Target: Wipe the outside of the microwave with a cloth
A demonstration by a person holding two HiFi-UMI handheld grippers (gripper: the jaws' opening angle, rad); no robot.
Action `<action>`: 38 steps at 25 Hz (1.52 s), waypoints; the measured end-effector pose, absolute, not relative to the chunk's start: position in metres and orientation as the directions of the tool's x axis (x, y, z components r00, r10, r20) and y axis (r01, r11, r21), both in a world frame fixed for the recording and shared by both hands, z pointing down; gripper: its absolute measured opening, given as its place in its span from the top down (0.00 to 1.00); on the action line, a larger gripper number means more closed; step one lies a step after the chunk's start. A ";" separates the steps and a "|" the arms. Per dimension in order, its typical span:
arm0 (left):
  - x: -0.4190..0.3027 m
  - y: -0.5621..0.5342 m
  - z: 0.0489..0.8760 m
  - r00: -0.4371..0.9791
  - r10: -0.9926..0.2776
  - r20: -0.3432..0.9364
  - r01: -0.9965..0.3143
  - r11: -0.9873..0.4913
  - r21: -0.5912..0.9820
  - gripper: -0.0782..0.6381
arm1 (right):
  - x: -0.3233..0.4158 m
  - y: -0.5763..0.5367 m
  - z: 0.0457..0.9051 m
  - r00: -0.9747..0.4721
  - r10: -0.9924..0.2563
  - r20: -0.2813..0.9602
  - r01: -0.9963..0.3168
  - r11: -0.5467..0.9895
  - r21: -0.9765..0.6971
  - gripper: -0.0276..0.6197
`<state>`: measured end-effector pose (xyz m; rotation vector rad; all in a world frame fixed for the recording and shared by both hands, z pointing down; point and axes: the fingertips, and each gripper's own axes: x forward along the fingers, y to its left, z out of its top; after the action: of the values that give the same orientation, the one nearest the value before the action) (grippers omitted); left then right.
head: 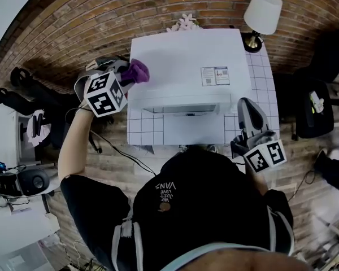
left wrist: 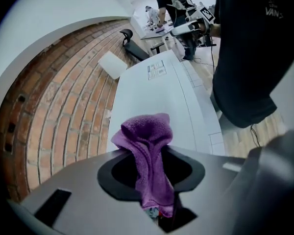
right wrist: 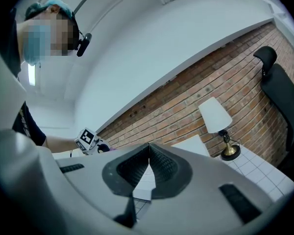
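Left tongs clamp a crumpled purple terry cloth at the top left edge of the white boxy microwave, right tongs pinched together empty; most wiping seemingly remains.

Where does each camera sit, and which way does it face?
Head view: on the head, facing down at the microwave; left gripper and right gripper show.
Left gripper view: along jaws shut on the purple cloth, across the microwave; torso shows.
Right gripper view: along shut, empty jaws toward the brick wall and lamp; arm shows.
Shared: cloth, in head and left gripper views.
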<state>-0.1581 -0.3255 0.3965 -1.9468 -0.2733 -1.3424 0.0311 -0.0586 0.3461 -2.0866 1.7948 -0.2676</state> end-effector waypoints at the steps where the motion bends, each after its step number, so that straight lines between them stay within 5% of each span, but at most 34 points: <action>1: -0.171 -0.329 0.400 0.421 -0.231 0.877 0.539 -0.714 -0.447 0.71 | 0.028 -0.062 0.346 0.161 -0.982 -0.096 -0.911 -0.110 -0.398 0.96; 14: -0.188 -0.309 0.435 0.382 -0.186 0.905 0.576 -0.718 -0.391 0.71 | 0.022 -0.058 0.344 0.162 -0.983 -0.091 -0.913 -0.115 -0.390 0.96; 38: 0.070 -0.109 0.429 0.447 0.056 0.893 0.859 -0.307 -0.411 0.71 | 0.116 0.073 0.354 0.408 -0.910 -0.079 -0.847 -0.345 -0.406 0.96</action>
<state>0.0696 -0.1092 0.4294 -1.6926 -0.7981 -0.9980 0.1161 0.0728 0.3545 -2.2865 1.5079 -0.2257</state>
